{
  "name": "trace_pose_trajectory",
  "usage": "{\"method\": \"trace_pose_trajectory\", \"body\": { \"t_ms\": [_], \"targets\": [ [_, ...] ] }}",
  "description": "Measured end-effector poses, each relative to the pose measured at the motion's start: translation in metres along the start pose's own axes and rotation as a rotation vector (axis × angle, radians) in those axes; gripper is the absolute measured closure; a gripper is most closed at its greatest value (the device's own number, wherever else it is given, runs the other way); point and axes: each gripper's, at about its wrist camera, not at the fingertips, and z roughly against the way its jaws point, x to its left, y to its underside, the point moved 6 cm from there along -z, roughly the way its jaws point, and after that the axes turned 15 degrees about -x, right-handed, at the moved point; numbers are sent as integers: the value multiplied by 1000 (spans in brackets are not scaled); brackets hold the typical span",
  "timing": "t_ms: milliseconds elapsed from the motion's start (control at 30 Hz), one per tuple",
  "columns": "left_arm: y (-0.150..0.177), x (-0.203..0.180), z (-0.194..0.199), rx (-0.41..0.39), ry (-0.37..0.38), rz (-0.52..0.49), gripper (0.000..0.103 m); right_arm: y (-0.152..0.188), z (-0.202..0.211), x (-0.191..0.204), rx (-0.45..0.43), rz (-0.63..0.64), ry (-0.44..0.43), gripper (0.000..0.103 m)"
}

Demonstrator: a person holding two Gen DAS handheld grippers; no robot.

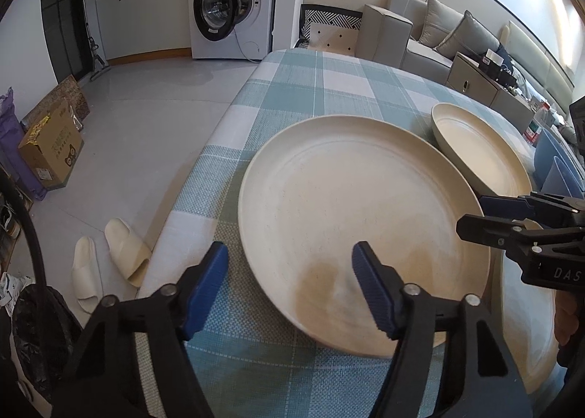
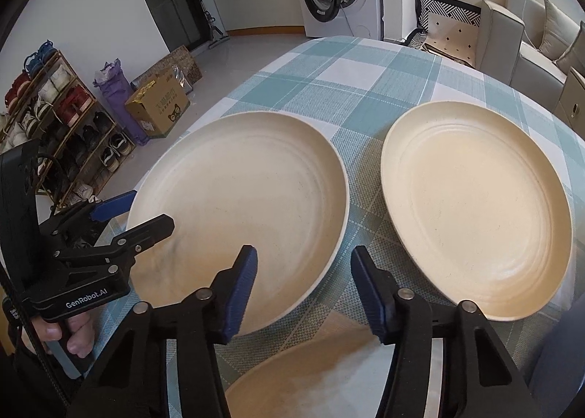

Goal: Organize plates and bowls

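1. Large cream plate [image 2: 241, 206] lies flat on the checked tablecloth [image 2: 329, 82], near the table's left edge.
2. Second cream plate [image 2: 475, 209] sits just beside it to the right, apart.
3. Left gripper [image 1: 290, 286] straddles the large plate's near-left rim, jaws half open, pads not pressing.
4. Right gripper [image 2: 303, 290] straddles its right rim, jaws narrower, no contact visible.
5. Third plate [image 2: 310, 381] partly visible below.

Both grippers [image 1: 290, 286] [image 2: 303, 290], jaws part-open
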Motion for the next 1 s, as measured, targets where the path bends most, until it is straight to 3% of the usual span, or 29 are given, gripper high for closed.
{"method": "trace_pose_trajectory", "body": {
  "t_ms": [100,267,367,600,1000],
  "targets": [
    [2,0,-2,9,-3,-5,39,0,-1,0,0,11,8,55],
    [6,1,-4,23,-6,-6,58,1,-2,-1,0,18,25,66],
    [6,1,-4,19,-5,-11,65,0,-2,-2,-3,21,30,68],
    [6,3,-2,15,-13,-13,70,1,-2,0,-2,41,46,70],
    [1,2,5,-9,-16,-39,70,0,3,0,-22,58,59,70]
  ]
}}
